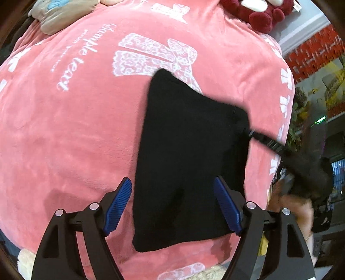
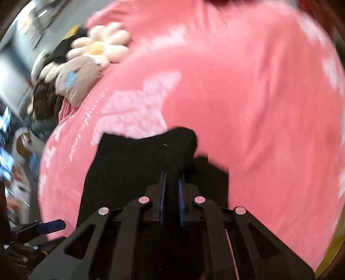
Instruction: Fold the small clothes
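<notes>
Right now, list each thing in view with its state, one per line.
black garment: lying on the blanket, one corner lifted.
pink blanket: spread out flat under the garment.
left gripper: open, holding nothing.
right gripper: shut on the garment's raised fold, as far as the blur shows.
flower plush: resting at the blanket's edge.
dark red plush: resting at the blanket's far edge.

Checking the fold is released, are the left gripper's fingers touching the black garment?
Apart. In the left wrist view the left gripper stands open above the black garment, its fingers clear.
</notes>
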`<state>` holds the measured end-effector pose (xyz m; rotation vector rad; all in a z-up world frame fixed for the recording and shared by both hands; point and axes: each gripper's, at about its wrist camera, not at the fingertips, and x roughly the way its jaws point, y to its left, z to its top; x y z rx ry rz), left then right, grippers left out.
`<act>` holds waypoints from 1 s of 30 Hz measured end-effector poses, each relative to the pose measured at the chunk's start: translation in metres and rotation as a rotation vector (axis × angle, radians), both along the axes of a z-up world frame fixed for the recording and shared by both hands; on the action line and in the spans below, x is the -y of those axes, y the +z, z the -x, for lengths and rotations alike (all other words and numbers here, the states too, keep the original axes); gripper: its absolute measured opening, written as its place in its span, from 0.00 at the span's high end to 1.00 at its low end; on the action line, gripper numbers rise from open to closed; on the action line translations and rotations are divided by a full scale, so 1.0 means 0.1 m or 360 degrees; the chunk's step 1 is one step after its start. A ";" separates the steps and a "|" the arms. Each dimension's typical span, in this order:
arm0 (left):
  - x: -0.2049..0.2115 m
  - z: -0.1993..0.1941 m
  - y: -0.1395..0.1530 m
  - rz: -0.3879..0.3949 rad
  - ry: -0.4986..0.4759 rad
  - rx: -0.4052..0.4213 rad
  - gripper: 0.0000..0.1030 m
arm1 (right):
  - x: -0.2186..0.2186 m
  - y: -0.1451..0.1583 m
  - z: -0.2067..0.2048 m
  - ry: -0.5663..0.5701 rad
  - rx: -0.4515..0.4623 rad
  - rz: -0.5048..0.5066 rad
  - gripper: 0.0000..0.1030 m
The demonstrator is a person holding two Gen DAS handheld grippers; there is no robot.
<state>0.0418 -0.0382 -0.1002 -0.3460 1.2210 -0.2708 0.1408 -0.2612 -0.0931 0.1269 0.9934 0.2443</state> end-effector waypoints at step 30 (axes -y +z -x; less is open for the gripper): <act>0.38 -0.15 -0.64 -0.0099 -0.0110 -0.0139 0.11 | 0.31 -0.78 1.17 -0.0306 -0.0422 -0.0429 0.21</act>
